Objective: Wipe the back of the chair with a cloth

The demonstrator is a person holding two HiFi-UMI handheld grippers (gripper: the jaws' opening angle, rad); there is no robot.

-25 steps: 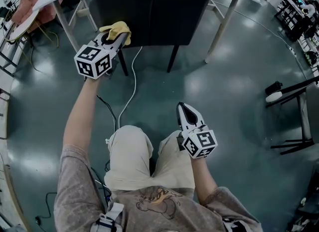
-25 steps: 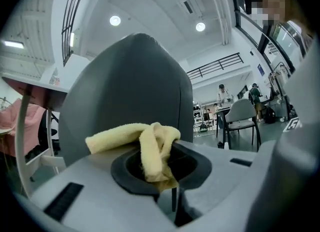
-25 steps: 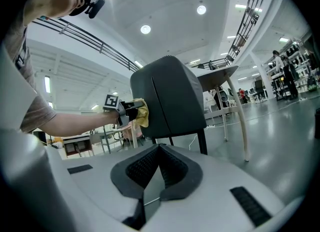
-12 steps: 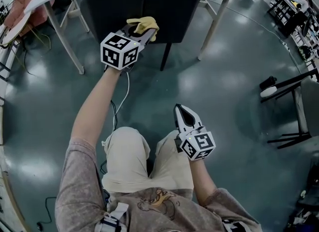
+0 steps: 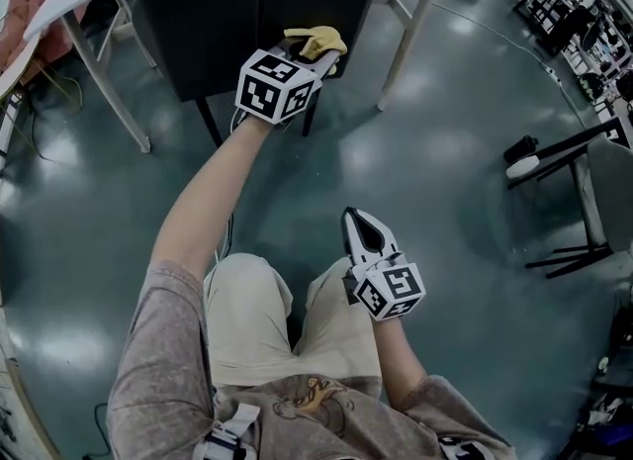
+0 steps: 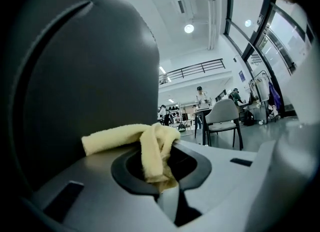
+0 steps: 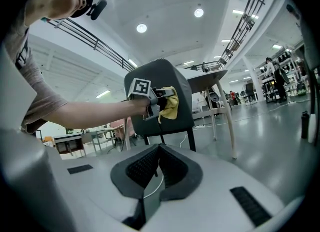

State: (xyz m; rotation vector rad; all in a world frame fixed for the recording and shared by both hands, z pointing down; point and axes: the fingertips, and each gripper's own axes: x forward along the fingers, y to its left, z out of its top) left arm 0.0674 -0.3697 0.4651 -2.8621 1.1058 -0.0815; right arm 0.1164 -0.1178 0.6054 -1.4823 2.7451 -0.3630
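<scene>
The yellow cloth [image 5: 322, 41] is pinched tight in the left claw [image 5: 315, 54] and pressed against the dark chair [image 5: 218, 13] back's lower right part. The right claw [image 5: 358, 219] is held closed and empty, well apart from the chair.

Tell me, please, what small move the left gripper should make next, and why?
Probably sweep left: the left gripper, shut on the yellow cloth, holds it near the right side of the chair back, and most of that surface lies to its left.
</scene>
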